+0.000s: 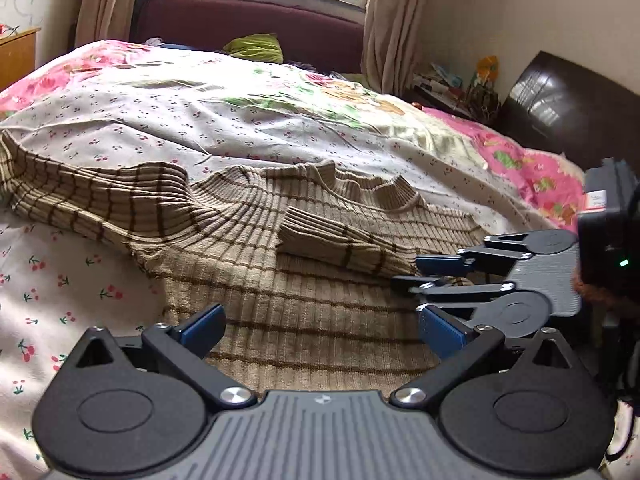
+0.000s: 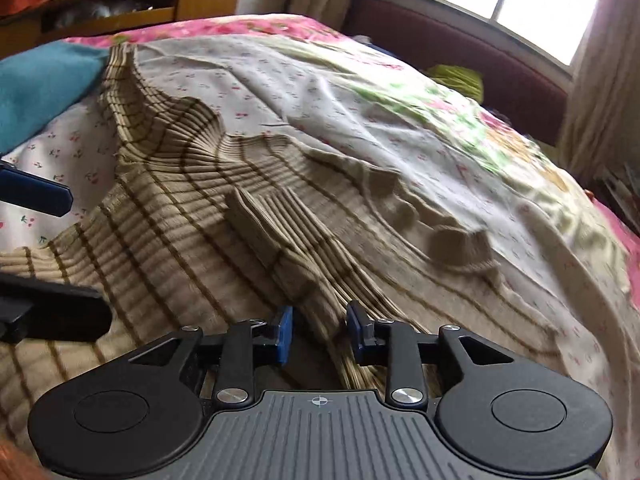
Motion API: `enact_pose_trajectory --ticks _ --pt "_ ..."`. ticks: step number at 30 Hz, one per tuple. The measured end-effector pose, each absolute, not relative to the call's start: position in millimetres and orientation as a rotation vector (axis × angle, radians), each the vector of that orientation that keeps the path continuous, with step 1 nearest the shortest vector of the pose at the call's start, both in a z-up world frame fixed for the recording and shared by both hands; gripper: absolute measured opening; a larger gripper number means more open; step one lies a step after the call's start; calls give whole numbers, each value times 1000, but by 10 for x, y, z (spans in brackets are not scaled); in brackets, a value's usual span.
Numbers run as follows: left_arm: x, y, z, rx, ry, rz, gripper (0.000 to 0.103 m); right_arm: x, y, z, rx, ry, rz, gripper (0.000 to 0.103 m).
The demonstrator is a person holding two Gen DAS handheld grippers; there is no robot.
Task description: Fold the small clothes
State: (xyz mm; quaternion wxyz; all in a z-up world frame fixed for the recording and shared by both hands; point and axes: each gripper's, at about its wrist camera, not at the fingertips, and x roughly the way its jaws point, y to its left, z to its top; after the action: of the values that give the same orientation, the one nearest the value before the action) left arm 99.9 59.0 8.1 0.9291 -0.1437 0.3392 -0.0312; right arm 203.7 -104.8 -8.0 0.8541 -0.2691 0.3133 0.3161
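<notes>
left gripper [image 1: 320, 330] jaws wide apart above striped sweater [image 1: 280, 300]; right gripper [image 2: 319, 330] jaws pinching its folded sleeve [image 2: 296, 240]

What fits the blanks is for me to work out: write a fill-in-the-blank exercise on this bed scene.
1. The ribbed sweater is beige with thin ____ stripes.
2. One sleeve lies folded across the sweater's ____.
3. The left hand-held gripper has its jaws wide ____ above the sweater.
4. The sweater lies on a sheet printed with small ____.

Missing words: brown; body; open; cherries
</notes>
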Motion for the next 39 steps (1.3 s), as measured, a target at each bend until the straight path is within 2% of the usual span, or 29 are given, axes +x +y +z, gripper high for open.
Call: enact_pose_trajectory --ticks 4,5,7,10,13,16,20,22,24,28,33,39 --pt "1009 677 70 -323 692 -35 103 2179 -906 -116 -549 671 675 28" --pt "1020 701 58 -328 696 -24 103 2223 -900 -109 -532 686 681 25" --pt "1029 754 38 -359 701 -29 103 2319 -937 -63 -459 731 677 10" --pt "1024 790 37 -372 691 -21 103 2450 -1061 119 -311 742 625 10" --pt "1021 814 41 -383 685 -25 103 2532 -1084 340 -193 687 600 10" --pt "1022 815 44 -382 685 -26 103 2443 -843 323 -288 638 671 10" --pt "1023 802 43 -375 688 -23 103 2286 -542 7 -427 719 824 11" --pt "1029 784 34 -357 699 -8 103 2253 -532 -82 -434 766 852 16" --pt "1060 779 -6 -344 727 -9 103 2269 -603 -74 -402 778 860 17" --pt "1063 763 -18 -340 720 -20 103 2324 -950 94 -285 795 835 25" --pt "1095 780 -21 -352 727 -9 103 2342 -1664 202 -81 793 719 27" --pt "1385 627 212 -256 684 -22 103 2556 -2401 29 -61 791 408 27"
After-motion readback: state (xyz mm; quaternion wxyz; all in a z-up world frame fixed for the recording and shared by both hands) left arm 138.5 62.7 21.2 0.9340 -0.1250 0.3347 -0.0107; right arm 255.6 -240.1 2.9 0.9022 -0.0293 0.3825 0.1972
